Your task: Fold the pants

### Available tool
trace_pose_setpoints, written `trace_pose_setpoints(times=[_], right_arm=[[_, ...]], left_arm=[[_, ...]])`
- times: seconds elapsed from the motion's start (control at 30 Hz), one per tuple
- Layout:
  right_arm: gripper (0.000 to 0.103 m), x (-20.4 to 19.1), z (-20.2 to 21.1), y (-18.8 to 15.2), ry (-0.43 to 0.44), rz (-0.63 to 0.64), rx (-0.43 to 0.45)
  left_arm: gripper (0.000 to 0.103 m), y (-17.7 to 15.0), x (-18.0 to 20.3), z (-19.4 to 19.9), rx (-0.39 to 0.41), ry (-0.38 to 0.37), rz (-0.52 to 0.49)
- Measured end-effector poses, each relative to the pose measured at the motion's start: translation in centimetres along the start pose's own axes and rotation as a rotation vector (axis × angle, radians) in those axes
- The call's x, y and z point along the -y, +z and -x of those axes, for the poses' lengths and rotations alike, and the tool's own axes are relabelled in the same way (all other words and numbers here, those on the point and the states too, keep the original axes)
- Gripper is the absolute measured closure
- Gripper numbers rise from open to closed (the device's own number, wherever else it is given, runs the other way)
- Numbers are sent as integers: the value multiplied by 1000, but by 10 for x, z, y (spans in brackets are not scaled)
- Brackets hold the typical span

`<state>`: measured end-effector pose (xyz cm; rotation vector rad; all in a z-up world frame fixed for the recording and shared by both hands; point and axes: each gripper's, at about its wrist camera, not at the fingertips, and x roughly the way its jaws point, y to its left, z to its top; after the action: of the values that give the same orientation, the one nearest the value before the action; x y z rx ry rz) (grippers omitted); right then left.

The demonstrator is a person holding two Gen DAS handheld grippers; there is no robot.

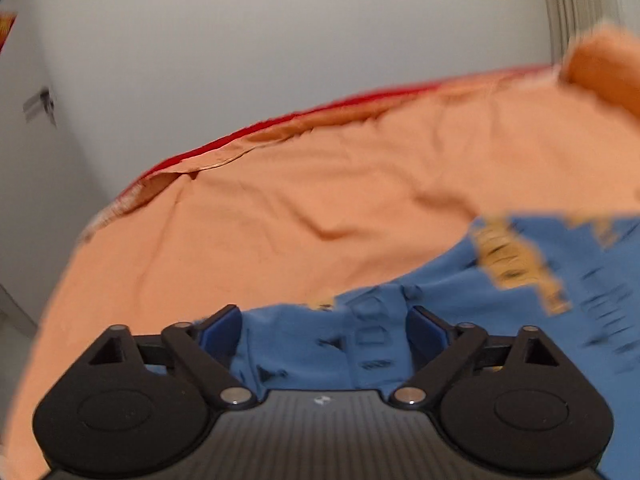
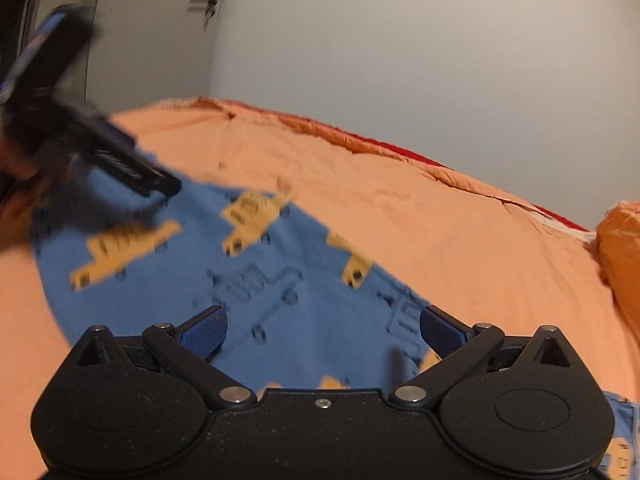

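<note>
Blue pants [image 2: 208,280] with a yellow vehicle print lie on an orange bed sheet [image 2: 440,232]. My right gripper [image 2: 323,330] is open and empty, its blue-padded fingers spread just above the fabric. My left gripper [image 1: 323,330] is open too, over the pants' left edge [image 1: 400,344], where the cloth bunches. The left gripper also shows, blurred, at the far left of the right wrist view [image 2: 132,172], low over the pants. The pants' near end is hidden under both gripper bodies.
The orange sheet [image 1: 280,216] covers a bed with a red edge [image 1: 280,120] along a pale wall [image 1: 280,32]. An orange pillow [image 2: 620,256] lies at the right. A door with a handle [image 2: 204,6] stands at the back left.
</note>
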<state>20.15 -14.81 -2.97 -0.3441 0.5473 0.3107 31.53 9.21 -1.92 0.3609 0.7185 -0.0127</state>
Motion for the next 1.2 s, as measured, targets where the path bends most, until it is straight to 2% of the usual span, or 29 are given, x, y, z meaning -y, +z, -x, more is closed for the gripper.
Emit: trace_pose_setpoints(times=[0.07, 0.13, 0.2, 0.27, 0.3, 0.4, 0.43, 0.5, 0.57, 0.63, 0.7, 0.73, 0.8, 0.83, 0.87, 0.9, 1.0, 1.07, 1.13, 1.2], right_arm=[[1, 7, 1, -12, -58, 41, -28], [1, 32, 7, -23, -118, -12, -55], [1, 54, 16, -28, -170, -99, -75], [1, 65, 26, -34, -209, -160, -60], [1, 65, 29, -36, -207, -186, -56], [1, 52, 23, -46, -154, -210, -115], [1, 49, 21, -51, -154, -212, -113], [1, 61, 28, -56, -165, -263, -110], [1, 71, 37, -55, -271, -268, -113], [1, 77, 54, -55, -342, -241, -82], [1, 79, 66, -60, -292, -244, -60], [1, 79, 67, -67, -259, -237, -77], [1, 78, 63, -85, -247, -196, -135], [1, 84, 68, -96, -225, -198, -110], [1, 95, 74, -103, -211, -230, -106], [1, 108, 80, -107, -219, -270, -128], [1, 150, 101, -123, -312, -334, -198], [1, 174, 121, -133, -306, -410, -205], [1, 192, 141, -144, -213, -562, -132], [1, 199, 148, -153, -135, -698, -50]], left_arm=[[0, 1, -8, -12, 37, 47, 7], [0, 3, -25, -17, 3, 104, 73], [1, -2, -41, -6, 9, 83, 158], [0, -13, -47, 11, 61, 98, 216], [0, -18, -49, 17, 65, 102, 206], [0, -37, -47, 12, -70, 223, 164], [0, -45, -49, 19, -63, 223, 176], [0, -45, -44, 43, -25, 293, 199], [0, -37, -25, 68, 29, 339, 157], [0, -27, -1, 94, 107, 268, 132], [0, -24, 29, 112, 166, 139, 124], [0, -25, 48, 116, 163, 69, 100], [0, -30, 88, 107, 78, -27, -34], [0, -39, 107, 100, 18, -9, -115], [0, -48, 116, 95, 8, 29, -155], [0, -55, 115, 99, 63, 32, -149], [0, -49, 110, 111, 45, 42, -189], [0, -34, 113, 122, 59, 41, -229], [0, -9, 124, 131, 105, -28, -260], [0, 24, 143, 138, 94, -165, -272]])
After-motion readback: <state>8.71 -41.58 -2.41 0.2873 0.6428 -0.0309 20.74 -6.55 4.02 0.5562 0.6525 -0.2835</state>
